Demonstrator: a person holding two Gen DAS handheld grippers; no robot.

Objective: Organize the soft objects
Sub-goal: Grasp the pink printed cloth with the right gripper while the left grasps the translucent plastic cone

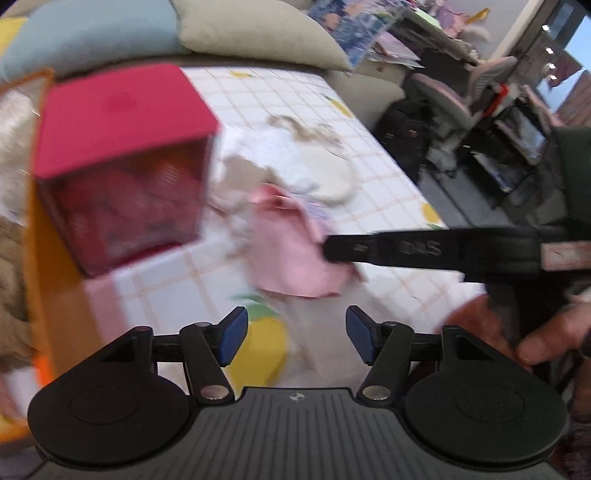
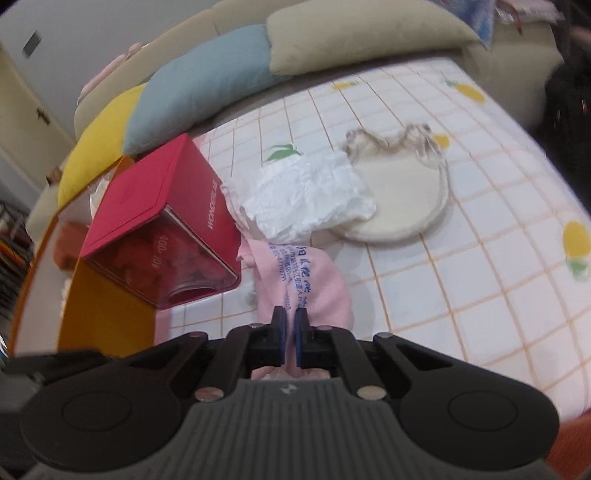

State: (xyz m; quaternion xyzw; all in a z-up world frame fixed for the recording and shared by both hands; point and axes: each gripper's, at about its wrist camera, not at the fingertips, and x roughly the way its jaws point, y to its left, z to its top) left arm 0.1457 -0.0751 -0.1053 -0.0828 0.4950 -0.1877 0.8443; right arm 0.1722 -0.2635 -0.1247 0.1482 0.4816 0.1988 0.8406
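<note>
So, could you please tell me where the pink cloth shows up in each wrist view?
Left wrist: pink cloth at centre, the right gripper reaching it from the right.
Right wrist: pink cloth low centre, pinched in the shut jaws.
Shared landmark: red box, left of the cloth.

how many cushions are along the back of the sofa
3: yellow cushion at left, blue cushion in the middle, beige cushion at right. More may lie outside the view.

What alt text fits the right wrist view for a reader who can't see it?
The right gripper is shut on a pink cloth with blue print, lying on a checked tablecloth. Beyond it lie a crumpled white cloth and a cream bib; a red box sits left.
</note>
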